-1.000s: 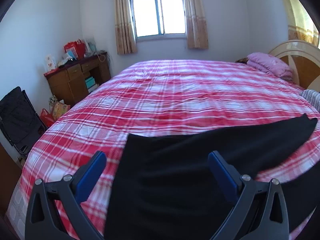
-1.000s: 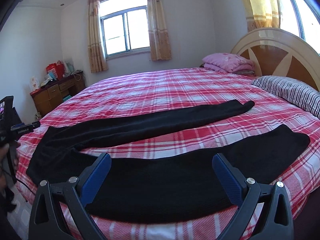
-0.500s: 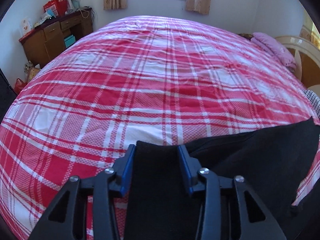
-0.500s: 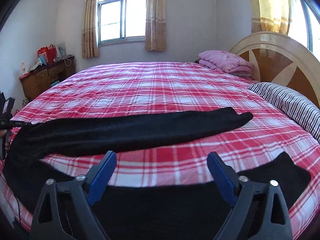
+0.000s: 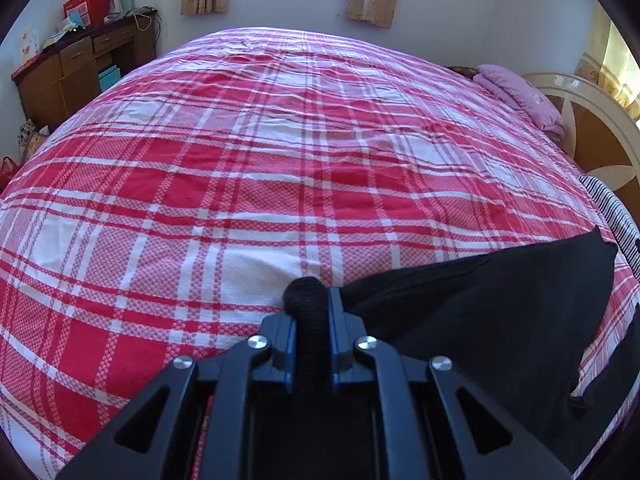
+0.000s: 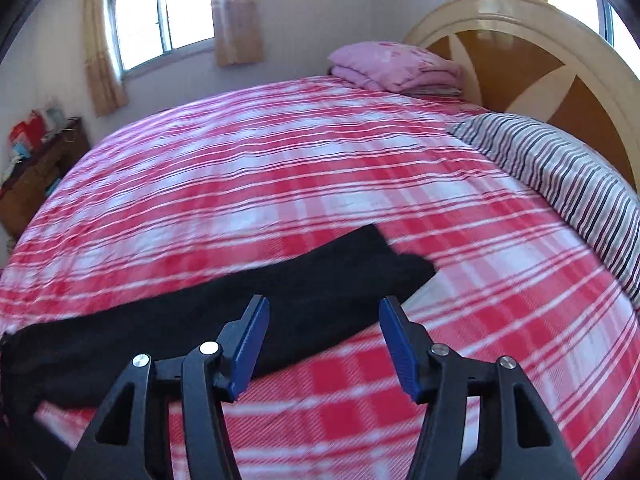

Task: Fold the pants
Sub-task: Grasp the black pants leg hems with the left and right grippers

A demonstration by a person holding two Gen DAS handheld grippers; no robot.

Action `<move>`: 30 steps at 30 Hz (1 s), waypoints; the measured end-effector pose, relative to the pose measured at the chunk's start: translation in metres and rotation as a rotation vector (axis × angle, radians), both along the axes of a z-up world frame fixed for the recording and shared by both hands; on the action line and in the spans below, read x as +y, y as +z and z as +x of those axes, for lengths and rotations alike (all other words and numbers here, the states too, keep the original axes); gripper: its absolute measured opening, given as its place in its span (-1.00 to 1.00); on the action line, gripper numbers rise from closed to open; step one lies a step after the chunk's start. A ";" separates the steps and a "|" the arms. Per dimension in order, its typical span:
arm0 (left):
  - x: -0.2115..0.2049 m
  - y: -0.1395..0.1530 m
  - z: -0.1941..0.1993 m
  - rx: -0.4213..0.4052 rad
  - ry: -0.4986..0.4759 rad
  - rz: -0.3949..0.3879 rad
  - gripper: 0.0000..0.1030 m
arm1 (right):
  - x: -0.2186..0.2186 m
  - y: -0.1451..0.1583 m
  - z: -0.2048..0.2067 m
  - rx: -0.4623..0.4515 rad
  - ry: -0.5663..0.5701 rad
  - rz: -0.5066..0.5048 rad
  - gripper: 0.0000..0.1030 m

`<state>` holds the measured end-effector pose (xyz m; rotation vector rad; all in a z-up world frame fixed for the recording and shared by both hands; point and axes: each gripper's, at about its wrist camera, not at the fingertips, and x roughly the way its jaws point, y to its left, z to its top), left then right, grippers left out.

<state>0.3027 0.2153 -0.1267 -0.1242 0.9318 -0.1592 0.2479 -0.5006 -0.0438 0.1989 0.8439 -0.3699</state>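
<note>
The left gripper [image 5: 310, 312] has its jaws clenched on a bunched fold of the black pants [image 5: 492, 320], whose cloth fans out toward 3 o'clock in the left wrist view over the red plaid bed [image 5: 280, 168]. The right gripper [image 6: 324, 340] hangs with its jaws released and nothing between them, just above the bed; in its blurred view the pants [image 6: 280, 300] lie as a dark band from 9 o'clock toward the centre, with a striped pillow [image 6: 560, 176] at 2 o'clock and a folded pink blanket [image 6: 396, 66] at 1 o'clock by the headboard [image 6: 520, 28].
</note>
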 end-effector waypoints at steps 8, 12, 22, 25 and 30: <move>-0.002 -0.002 0.003 -0.001 0.008 0.015 -0.75 | -0.074 -0.037 0.075 0.112 -0.009 0.096 0.15; -0.004 -0.004 0.003 -0.016 0.022 0.023 -0.75 | -0.097 -0.058 0.109 0.144 0.019 0.157 0.15; -0.009 -0.008 0.009 -0.033 0.034 0.053 -0.74 | -0.110 -0.097 0.136 0.217 0.100 0.239 -0.59; -0.009 -0.007 0.010 -0.033 0.039 0.052 -0.74 | -0.109 -0.089 0.129 0.200 0.115 0.238 -0.79; -0.003 0.010 0.007 -0.068 0.051 0.014 -0.77 | -0.098 -0.046 0.102 0.100 0.136 0.207 -0.82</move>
